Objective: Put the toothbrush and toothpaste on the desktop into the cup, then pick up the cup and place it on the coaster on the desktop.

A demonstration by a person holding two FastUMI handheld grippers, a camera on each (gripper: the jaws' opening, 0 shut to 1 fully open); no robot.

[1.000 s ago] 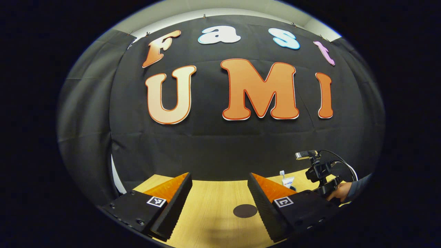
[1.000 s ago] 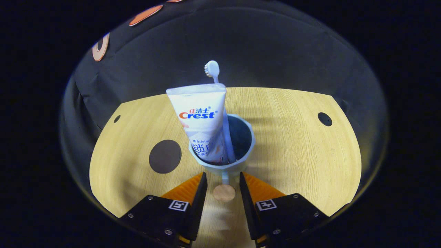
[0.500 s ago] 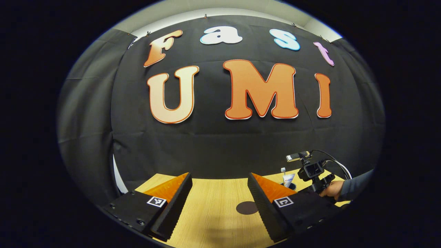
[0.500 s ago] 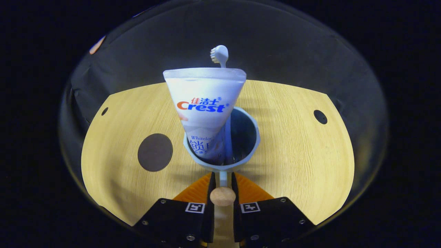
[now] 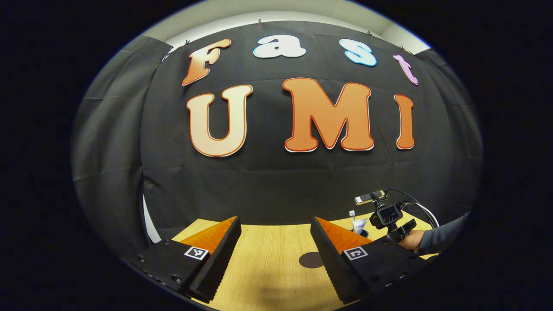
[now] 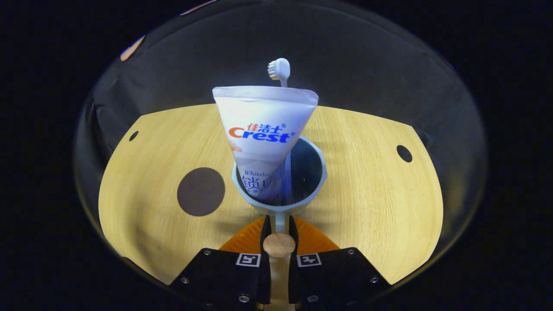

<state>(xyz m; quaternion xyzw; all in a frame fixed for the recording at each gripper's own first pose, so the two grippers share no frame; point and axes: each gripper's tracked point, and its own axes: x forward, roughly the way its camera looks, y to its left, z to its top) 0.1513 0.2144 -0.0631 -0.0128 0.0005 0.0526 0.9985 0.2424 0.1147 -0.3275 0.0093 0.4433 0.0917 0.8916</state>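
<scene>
Two grippers share a pale wooden table [image 6: 367, 181] in a booth walled with black cloth. In the right gripper view, the right gripper [image 6: 279, 231] has both fingers pressed against the thin handle [image 6: 279, 222] of a light blue cup [image 6: 317, 183], the handle's round wooden end cap [image 6: 279, 244] sitting between the fingers just in front of the camera. The cup stands directly ahead of the fingertips, near the middle of the table. A white toothpaste tube [image 6: 263, 134] stands in the cup with its flat crimped end up, leaning toward the left side of the rim. Behind the tube, a white toothbrush [image 6: 279, 69] also stands in the cup, its bristled head rising above the tube's top edge. A dark round coaster [image 6: 201, 191] lies flat on the table to the left of the cup, near it but apart from it. Small dark holes mark the table near its far left and far right corners.

In the left gripper view, the left gripper [image 5: 276, 229] hangs above the table with its two fingers spread wide apart and nothing between them. The coaster [image 5: 311, 260] shows on the table beside the inner edge of its right-hand finger. Farther off to the right, a hand [image 5: 410, 239] in a grey sleeve [image 5: 445, 235] holds the other gripper, with a camera and cables mounted on top, and the toothpaste tube [image 5: 359, 224] and toothbrush head [image 5: 352, 213] rise just beside it.
</scene>
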